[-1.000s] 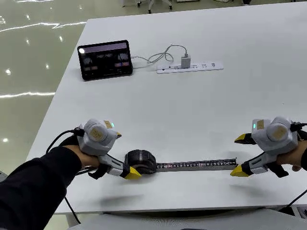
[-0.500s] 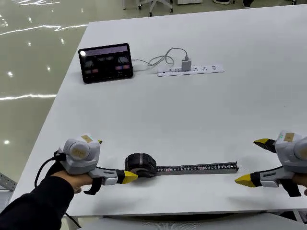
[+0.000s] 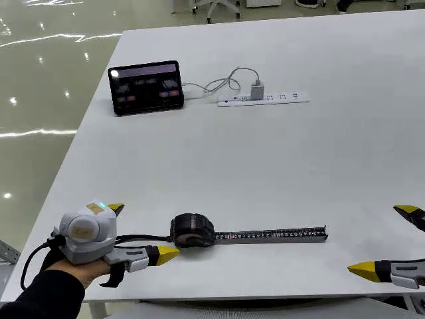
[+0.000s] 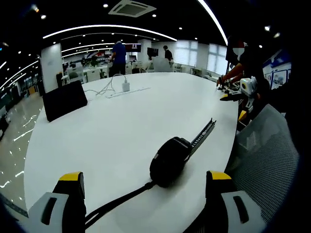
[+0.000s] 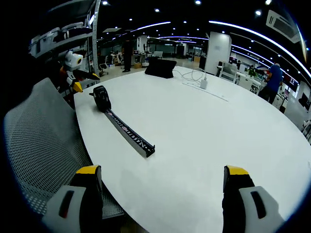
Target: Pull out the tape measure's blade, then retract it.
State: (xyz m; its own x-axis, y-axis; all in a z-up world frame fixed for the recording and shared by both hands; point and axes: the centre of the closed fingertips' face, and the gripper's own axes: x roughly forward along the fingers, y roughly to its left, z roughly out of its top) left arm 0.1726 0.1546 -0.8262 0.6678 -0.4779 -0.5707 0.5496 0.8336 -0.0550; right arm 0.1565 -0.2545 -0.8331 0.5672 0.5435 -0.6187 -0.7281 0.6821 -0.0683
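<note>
A black tape measure (image 3: 192, 230) lies near the front edge of the white table (image 3: 265, 153), its blade (image 3: 272, 234) pulled out to the right and flat on the top. In the left gripper view the case (image 4: 170, 160) sits ahead of the jaws with the blade (image 4: 203, 133) running away. The right gripper view has the case (image 5: 101, 97) far off and the blade's end (image 5: 147, 150) nearest. My left gripper (image 3: 138, 231) stands open left of the case, apart from it. My right gripper (image 3: 388, 240) is open at the right edge, well clear of the blade's end.
A dark tablet (image 3: 146, 86) stands at the back left. A white power strip (image 3: 262, 100) with a charger and coiled cable lies beside it. A grey mesh chair back (image 5: 39, 160) sits just off the table's front edge.
Both grippers have drawn away from the tape measure, the left to the left and the right to the right. The case and extended blade lie where they were.
</note>
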